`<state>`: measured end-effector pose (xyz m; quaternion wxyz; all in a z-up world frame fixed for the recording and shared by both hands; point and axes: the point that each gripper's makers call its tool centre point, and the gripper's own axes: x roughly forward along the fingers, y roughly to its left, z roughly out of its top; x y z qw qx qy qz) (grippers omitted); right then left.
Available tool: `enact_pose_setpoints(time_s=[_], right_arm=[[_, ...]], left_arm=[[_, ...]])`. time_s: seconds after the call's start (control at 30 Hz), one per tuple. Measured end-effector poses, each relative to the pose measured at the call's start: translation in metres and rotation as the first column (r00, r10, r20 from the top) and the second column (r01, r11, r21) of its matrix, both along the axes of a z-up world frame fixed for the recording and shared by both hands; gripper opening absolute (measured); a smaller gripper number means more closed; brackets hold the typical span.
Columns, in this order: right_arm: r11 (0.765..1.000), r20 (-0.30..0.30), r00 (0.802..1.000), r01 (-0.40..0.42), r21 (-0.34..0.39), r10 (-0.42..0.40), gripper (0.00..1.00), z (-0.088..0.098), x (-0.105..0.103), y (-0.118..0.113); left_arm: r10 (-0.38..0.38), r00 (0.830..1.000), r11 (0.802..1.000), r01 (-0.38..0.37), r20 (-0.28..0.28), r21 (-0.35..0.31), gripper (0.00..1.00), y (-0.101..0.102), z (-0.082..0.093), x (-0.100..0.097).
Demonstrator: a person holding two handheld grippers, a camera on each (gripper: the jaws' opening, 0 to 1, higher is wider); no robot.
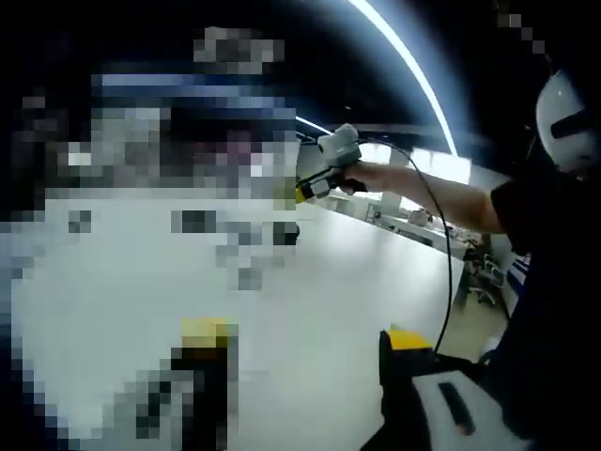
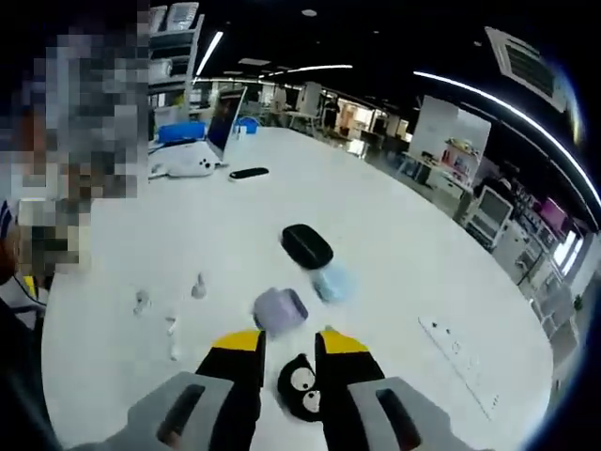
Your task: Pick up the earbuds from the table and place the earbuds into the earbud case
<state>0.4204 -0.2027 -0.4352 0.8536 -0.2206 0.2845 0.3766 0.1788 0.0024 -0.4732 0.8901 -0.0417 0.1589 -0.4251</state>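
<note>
In the right gripper view, small white earbuds (image 2: 198, 287) (image 2: 141, 301) (image 2: 172, 326) lie loose on the white table (image 2: 394, 235), left of my jaws. A purple case (image 2: 280, 308), a light blue case (image 2: 331, 282) and a black oval case (image 2: 307, 246) sit just ahead. My right gripper (image 2: 293, 349) is shut on a small black thing with two white eye marks (image 2: 299, 385), which stays sharp while the table blurs. The left gripper view shows the right gripper (image 1: 327, 169) held up over the table by a person's arm. My left gripper (image 1: 308, 336) is open, nothing between its jaws.
At the table's far left stand a laptop (image 2: 225, 115) and a white device (image 2: 188, 165), with a flat black item (image 2: 248, 173) beside them. A white power strip (image 2: 455, 352) lies near the right edge. A person (image 1: 554, 282) stands at the table's right side.
</note>
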Motion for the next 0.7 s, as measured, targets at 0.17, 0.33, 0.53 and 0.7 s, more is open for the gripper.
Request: enact_pose_setpoints(time_s=[0.17,0.33,0.53,0.7], right_arm=[[0.998,-0.025,0.999,-0.023,-0.059,0.021,0.18,-0.011,0.023,0.004],[0.979,-0.052,0.994,-0.108,-0.173,0.1,0.17,-0.032,0.037,0.013],[0.953,-0.098,0.984,-0.169,-0.25,0.149,0.16,-0.049,0.049,0.02],[0.948,-0.134,0.975,-0.204,-0.244,0.175,0.15,-0.053,0.056,0.029]], left_arm=[[0.016,1.0,1.0,-0.016,-0.001,0.003,0.65,0.006,0.0,0.0],[0.026,1.0,1.0,-0.026,0.001,0.002,0.65,0.011,0.003,0.001],[0.044,0.999,0.999,-0.044,-0.004,0.01,0.65,0.02,0.003,0.001],[0.062,0.998,0.998,-0.062,-0.022,0.017,0.64,0.026,-0.002,0.002]])
